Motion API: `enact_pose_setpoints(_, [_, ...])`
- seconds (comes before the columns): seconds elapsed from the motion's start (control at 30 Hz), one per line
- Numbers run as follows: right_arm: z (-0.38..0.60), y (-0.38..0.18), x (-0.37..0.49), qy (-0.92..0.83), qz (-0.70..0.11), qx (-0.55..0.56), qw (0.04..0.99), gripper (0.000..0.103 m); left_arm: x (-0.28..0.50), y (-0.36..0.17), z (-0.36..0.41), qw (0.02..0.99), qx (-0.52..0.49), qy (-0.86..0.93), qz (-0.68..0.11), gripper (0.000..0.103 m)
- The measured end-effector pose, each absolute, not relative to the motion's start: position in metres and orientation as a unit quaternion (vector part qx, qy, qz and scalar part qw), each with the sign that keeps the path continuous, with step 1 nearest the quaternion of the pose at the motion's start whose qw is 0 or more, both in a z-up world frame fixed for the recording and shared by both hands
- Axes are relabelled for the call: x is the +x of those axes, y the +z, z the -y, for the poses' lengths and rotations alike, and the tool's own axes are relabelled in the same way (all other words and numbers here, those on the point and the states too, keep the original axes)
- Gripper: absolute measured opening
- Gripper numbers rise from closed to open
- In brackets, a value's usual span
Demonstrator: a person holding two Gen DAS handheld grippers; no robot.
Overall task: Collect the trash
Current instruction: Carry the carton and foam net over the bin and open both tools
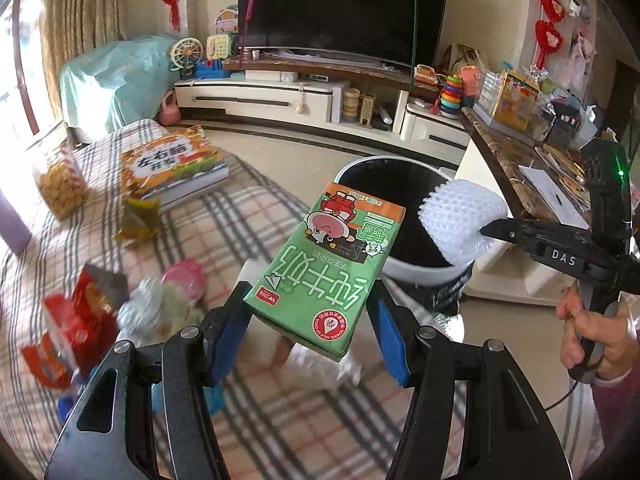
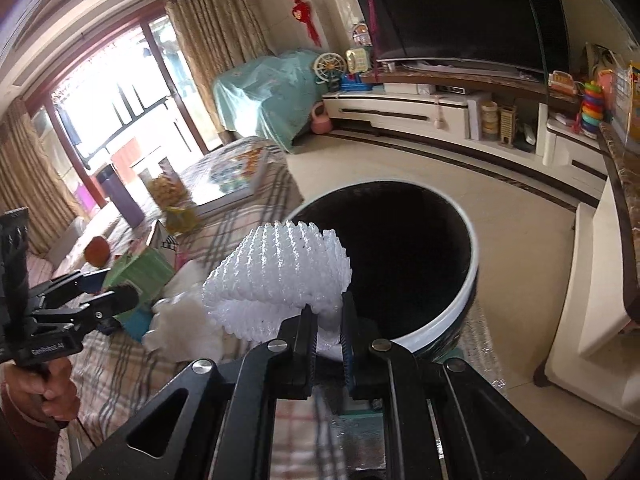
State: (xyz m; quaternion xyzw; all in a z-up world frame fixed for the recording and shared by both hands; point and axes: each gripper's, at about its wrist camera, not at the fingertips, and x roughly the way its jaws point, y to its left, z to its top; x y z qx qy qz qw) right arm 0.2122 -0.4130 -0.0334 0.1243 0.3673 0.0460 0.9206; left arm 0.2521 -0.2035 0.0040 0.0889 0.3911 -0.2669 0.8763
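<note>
My left gripper (image 1: pixel 310 300) is shut on a green milk carton (image 1: pixel 326 268) and holds it in the air above the checked cloth, just short of the round bin (image 1: pixel 424 270). My right gripper (image 2: pixel 327 311) is shut on a white foam fruit net (image 2: pixel 280 276) and holds it over the near rim of the bin (image 2: pixel 460 304). In the left wrist view the right gripper (image 1: pixel 486 230) comes in from the right with the foam net (image 1: pixel 460 220) over the bin's black inside. In the right wrist view the left gripper (image 2: pixel 102 286) and the carton (image 2: pixel 138 272) show at the left.
More trash lies on the checked cloth (image 1: pixel 256 412): red wrappers (image 1: pixel 76 332), crumpled white paper (image 1: pixel 140 312), a yellow wrapper (image 1: pixel 138 220). A children's book (image 1: pixel 174 166) and a snack jar (image 1: pixel 60 186) stand farther back. A marble-topped counter (image 1: pixel 508 160) flanks the bin on the right.
</note>
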Motion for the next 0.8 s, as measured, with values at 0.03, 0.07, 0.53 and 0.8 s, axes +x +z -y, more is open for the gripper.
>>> enact_pose_setpoints(0.03, [0.416,-0.034,0.214,0.045,-0.369,0.124,0.92,0.01,0.255,0.004,0.208,0.875,0.09,-0.268,-0.393,0.058])
enact_pose_setpoints(0.07, [0.419,-0.034,0.216,0.042,-0.371,0.123,0.919,0.01,0.259,0.004,0.213,0.874,0.091,-0.269,-0.395,0.058])
enact_pose_setpoints(0.53, [0.444,-0.041,0.259,0.019,-0.409,0.082,0.909,0.01,0.297,-0.012,0.279,0.855,0.129,-0.266,-0.427,0.058])
enact_pose_setpoints(0.8, [0.452,-0.046,0.271,0.015,-0.423,0.076,0.903,0.01,0.311,-0.023,0.302,0.847,0.138,-0.27,-0.437,0.058])
